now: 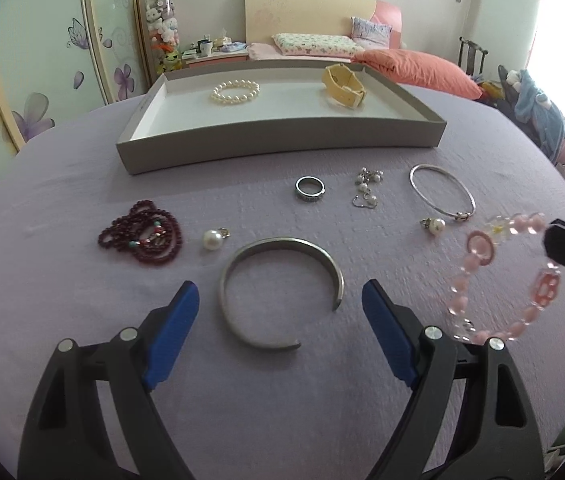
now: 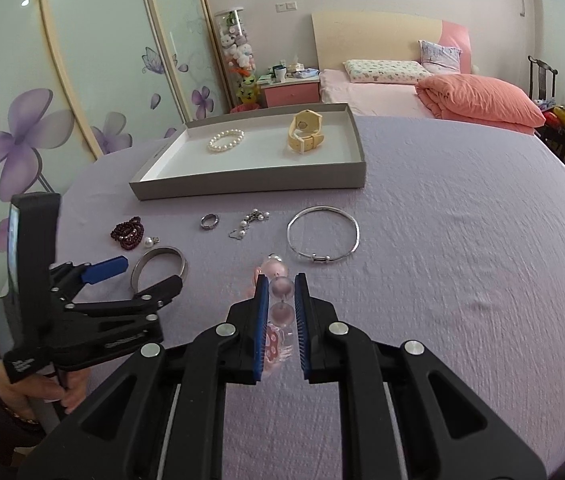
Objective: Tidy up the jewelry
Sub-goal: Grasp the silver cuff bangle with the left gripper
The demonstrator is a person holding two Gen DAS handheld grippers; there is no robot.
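My left gripper [image 1: 280, 298] is open, its blue pads on either side of a silver cuff bangle [image 1: 278, 292] lying on the lilac cloth, apart from it. From the right wrist view, that left gripper [image 2: 146, 272] hovers over the cuff [image 2: 158, 266]. My right gripper [image 2: 281, 284] is shut on a pink bead bracelet [image 2: 281, 290], which hangs in the air at the right of the left wrist view [image 1: 502, 276]. A grey tray [image 1: 282, 140] at the back holds a pearl bracelet [image 1: 236, 92] and a cream watch [image 1: 342, 86].
On the cloth lie a dark red bead string [image 1: 142, 238], a pearl pendant [image 1: 214, 239], a ring [image 1: 310, 189], pearl earrings [image 1: 368, 190], a thin silver bangle [image 1: 442, 193] and another pearl pendant [image 1: 434, 225]. A hand [image 2: 30, 392] holds the left gripper.
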